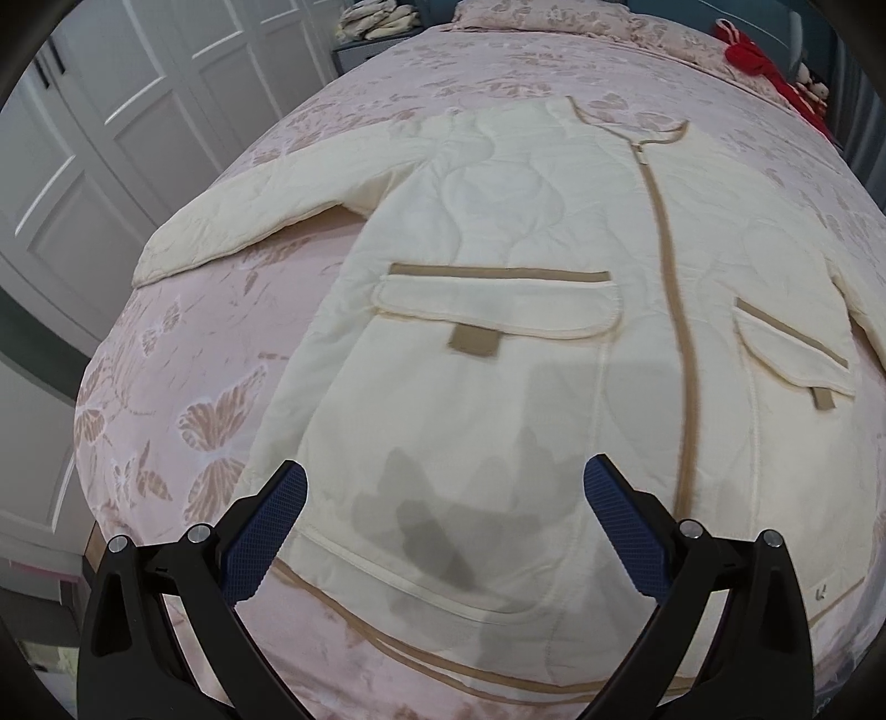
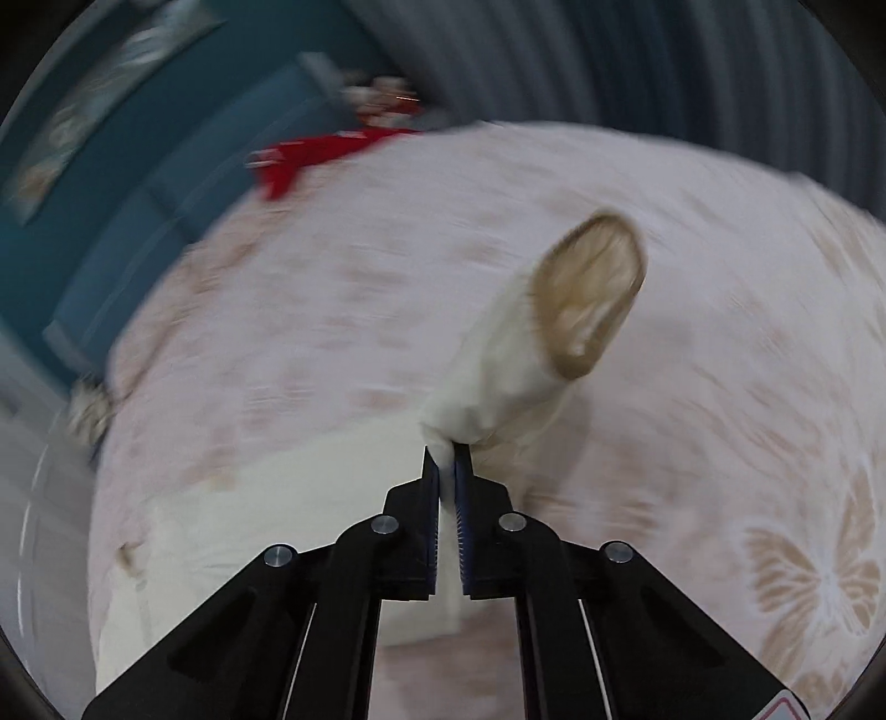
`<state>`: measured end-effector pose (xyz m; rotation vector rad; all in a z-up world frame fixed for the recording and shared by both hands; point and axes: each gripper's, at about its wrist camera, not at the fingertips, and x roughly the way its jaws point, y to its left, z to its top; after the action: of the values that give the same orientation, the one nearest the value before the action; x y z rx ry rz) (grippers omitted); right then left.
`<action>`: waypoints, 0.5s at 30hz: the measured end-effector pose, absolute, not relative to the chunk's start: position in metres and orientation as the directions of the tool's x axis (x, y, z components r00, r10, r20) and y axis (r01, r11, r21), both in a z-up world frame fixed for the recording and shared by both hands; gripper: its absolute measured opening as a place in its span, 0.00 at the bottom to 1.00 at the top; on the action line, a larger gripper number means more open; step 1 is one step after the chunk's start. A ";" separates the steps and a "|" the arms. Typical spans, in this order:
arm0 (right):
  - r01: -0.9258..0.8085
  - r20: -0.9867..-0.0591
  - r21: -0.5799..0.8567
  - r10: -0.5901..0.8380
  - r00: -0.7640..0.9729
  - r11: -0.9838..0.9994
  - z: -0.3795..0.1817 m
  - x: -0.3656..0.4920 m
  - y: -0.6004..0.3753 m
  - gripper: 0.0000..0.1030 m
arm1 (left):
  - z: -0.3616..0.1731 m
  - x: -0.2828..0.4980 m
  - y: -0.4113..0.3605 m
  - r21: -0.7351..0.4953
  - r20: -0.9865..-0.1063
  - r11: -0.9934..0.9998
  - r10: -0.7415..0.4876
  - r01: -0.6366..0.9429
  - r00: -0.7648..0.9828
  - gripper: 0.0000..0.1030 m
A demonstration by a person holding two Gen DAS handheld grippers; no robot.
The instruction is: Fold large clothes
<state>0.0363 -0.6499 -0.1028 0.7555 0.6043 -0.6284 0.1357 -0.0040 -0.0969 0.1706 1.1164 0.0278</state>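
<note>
The right wrist view is smeared with motion blur: the red item on the far side of the bed could be a garment or a toy, and the small objects behind it cannot be made out. The sleeve fabric vanishes between the closed fingers of the right hand-held gripper. In the left wrist view, the jacket has its right sleeve cut off by the frame edge, and the folded pile by the top edge.

soft even light | claw shadow on jacket | right view motion-blurred | fisheye edges
</note>
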 end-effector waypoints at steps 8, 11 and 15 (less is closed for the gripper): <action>0.263 -0.600 0.333 -0.011 0.800 0.906 -0.004 0.144 -0.462 0.05 | -0.098 0.144 0.029 0.105 -0.894 0.994 0.099 -0.010 0.438 0.95; 0.092 -0.617 0.304 0.122 0.777 0.948 -0.002 0.177 -0.377 0.05 | -0.098 0.147 0.043 0.088 -0.894 0.996 0.093 -0.031 0.438 0.95; -0.089 -0.658 0.329 0.297 0.692 0.940 -0.030 0.215 -0.278 0.10 | -0.099 0.153 0.061 0.055 -0.898 0.997 0.074 -0.057 0.434 0.95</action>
<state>0.2150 -0.2783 -0.0304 0.2827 0.7790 0.2188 0.1533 0.0609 -0.0986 0.0172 1.1187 0.0818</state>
